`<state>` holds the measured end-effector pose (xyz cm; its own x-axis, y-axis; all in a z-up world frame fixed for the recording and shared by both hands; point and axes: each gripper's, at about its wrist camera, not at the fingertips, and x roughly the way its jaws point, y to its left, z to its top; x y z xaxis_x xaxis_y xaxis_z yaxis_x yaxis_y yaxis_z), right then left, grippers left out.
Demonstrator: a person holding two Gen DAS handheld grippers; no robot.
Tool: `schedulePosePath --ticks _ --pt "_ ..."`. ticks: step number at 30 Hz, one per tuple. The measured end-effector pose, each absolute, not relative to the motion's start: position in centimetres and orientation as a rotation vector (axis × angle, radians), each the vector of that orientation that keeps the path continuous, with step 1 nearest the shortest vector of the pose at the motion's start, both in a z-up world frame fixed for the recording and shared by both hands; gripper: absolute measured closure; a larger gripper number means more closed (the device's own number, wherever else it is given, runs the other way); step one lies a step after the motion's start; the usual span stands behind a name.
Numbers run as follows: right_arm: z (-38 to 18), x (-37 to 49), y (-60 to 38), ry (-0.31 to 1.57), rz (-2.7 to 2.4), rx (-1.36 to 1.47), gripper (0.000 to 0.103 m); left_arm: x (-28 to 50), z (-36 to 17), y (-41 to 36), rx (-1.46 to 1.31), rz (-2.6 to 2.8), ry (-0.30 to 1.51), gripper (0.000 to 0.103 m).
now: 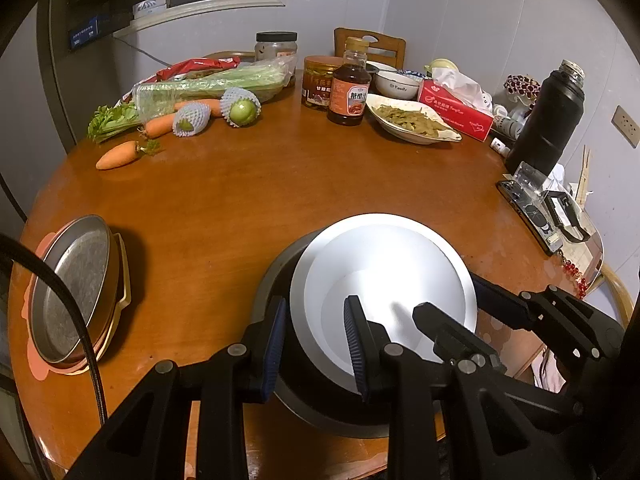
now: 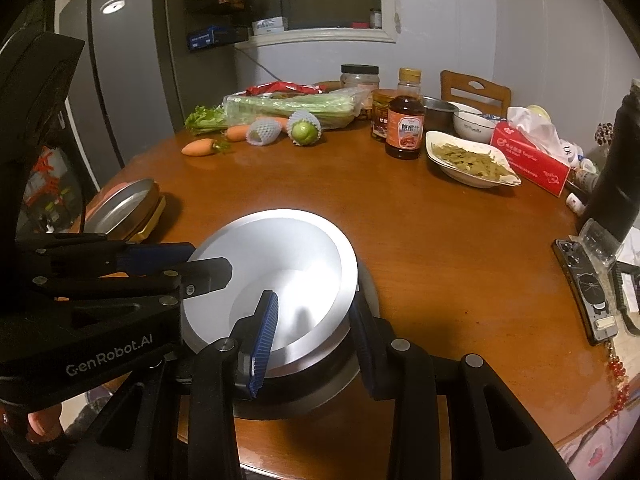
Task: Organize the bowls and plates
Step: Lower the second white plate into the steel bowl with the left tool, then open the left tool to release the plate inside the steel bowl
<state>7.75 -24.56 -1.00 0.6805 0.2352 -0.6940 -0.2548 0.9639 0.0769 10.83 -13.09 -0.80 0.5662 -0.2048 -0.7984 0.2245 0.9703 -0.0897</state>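
A stack of metal bowls stands at the near edge of the round wooden table (image 1: 248, 200): a bright silver bowl (image 1: 392, 276) nested in a darker bowl (image 1: 320, 408). My left gripper (image 1: 316, 344) is open, its fingers straddling the left rims. My right gripper (image 2: 316, 328) is open too, straddling the silver bowl's (image 2: 288, 256) right rim above the dark bowl (image 2: 304, 392). Each gripper shows in the other's view: the right one at right (image 1: 500, 312), the left one at left (image 2: 176, 264). A metal plate stack (image 1: 76, 292) sits at the table's left edge, also in the right wrist view (image 2: 124, 208).
At the back lie carrots (image 1: 118, 155), wrapped fruit (image 1: 242, 110), celery (image 1: 208, 86), jars, a sauce bottle (image 1: 349, 88), a dish of greens (image 1: 412, 122), a white bowl (image 1: 396, 84) and a tissue box (image 1: 456, 110). A black flask (image 1: 548, 120) and a phone (image 1: 532, 216) are at right.
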Motion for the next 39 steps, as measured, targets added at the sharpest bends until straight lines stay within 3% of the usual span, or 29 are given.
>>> schedulePosePath --ticks 26,32,34,36,39 --pt "0.3 7.5 -25.0 0.755 0.261 -0.018 0.064 10.4 0.0 -12.4 0.024 -0.247 0.922 0.073" --pt "0.8 7.2 -25.1 0.743 0.261 -0.013 0.063 10.1 0.5 -12.0 0.021 -0.236 0.904 0.069" --pt "1.0 7.1 -25.2 0.737 0.254 -0.013 0.062 10.0 0.8 -11.8 0.02 -0.232 0.897 0.068" --pt "1.1 7.0 -25.3 0.731 0.244 -0.009 0.053 9.9 0.9 -11.6 0.019 -0.23 0.893 0.067" --pt "1.4 7.0 -25.8 0.72 0.235 0.004 0.052 9.8 1.1 -11.5 0.017 -0.226 0.889 0.066"
